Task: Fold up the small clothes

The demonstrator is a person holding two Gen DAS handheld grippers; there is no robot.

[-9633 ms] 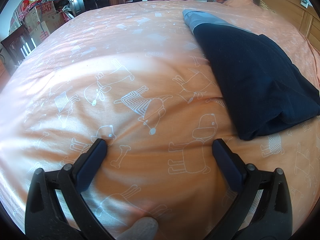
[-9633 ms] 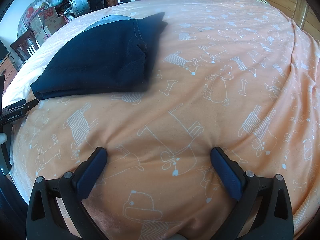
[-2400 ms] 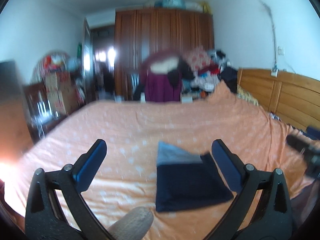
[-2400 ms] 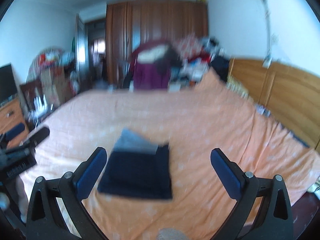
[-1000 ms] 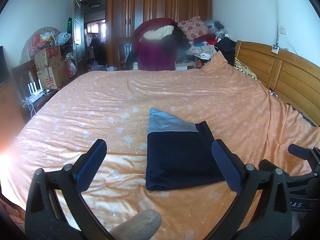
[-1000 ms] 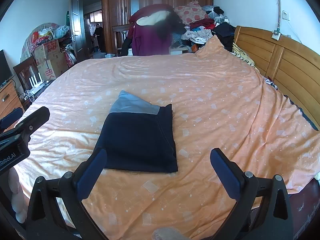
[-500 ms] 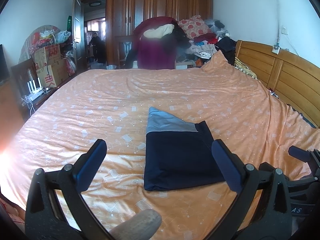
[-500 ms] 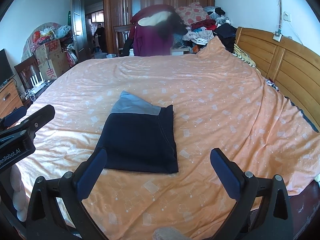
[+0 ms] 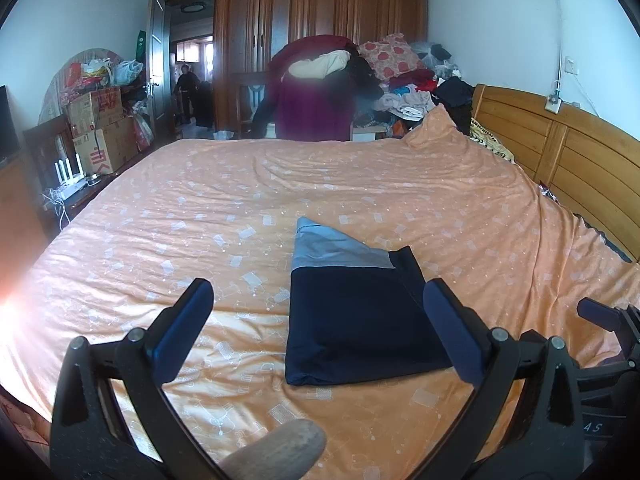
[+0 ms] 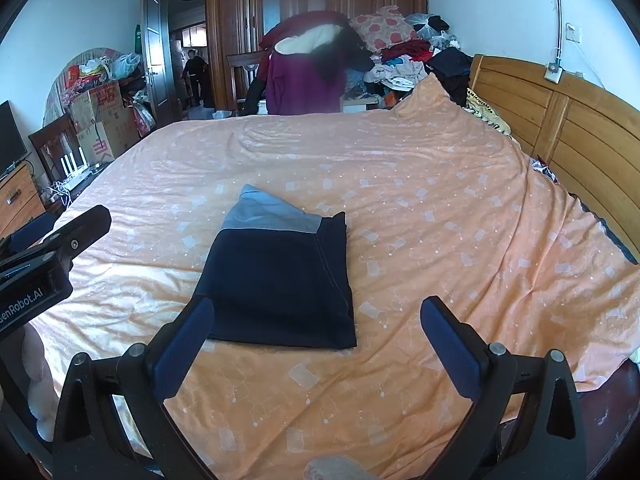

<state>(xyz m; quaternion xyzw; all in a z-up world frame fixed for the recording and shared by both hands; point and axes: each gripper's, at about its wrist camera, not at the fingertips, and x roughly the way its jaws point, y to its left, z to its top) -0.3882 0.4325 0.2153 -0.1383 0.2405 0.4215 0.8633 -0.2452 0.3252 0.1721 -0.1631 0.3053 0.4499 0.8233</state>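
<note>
The purple-clad person [image 9: 314, 110] beyond the orange bed was blurred (head and shoulders especially). A fingertip [image 9: 276, 456] was cut by the lower edge, and the distant doorway figure [image 10: 196, 66] stayed too small to make out.

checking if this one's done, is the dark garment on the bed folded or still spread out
Folded. The dark garment lies as a compact rectangle on the orange bedspread, with a grey-blue panel at its far end. Neither gripper touches it.
</note>
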